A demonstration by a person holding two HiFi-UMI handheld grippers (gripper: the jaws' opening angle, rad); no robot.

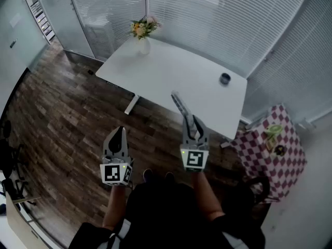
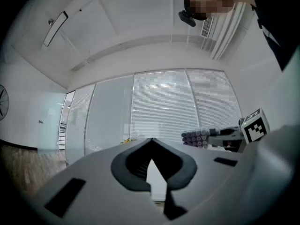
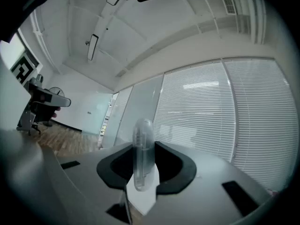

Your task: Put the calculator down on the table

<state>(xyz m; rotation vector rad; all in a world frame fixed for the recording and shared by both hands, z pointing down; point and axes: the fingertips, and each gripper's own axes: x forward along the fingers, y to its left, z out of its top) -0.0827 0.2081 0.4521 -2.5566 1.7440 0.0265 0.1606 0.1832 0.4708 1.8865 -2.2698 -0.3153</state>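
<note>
The calculator (image 1: 179,105) is a slim grey slab held edge-up in my right gripper (image 1: 193,128), which is shut on its near end; its far end juts out over the front edge of the white table (image 1: 171,69). In the right gripper view the calculator (image 3: 142,139) stands upright between the dark pads (image 3: 174,165). The left gripper view shows its rows of buttons (image 2: 198,137) at the right, sticking out of the right gripper (image 2: 227,136). My left gripper (image 1: 119,134) hovers over the wooden floor to the left, shut with nothing in it.
A vase of flowers (image 1: 143,34) stands at the table's far left corner, and a small dark object (image 1: 224,78) sits near its right edge. A pink checkered cloth (image 1: 270,144) covers something to the right of the table. Window blinds (image 1: 218,14) run behind.
</note>
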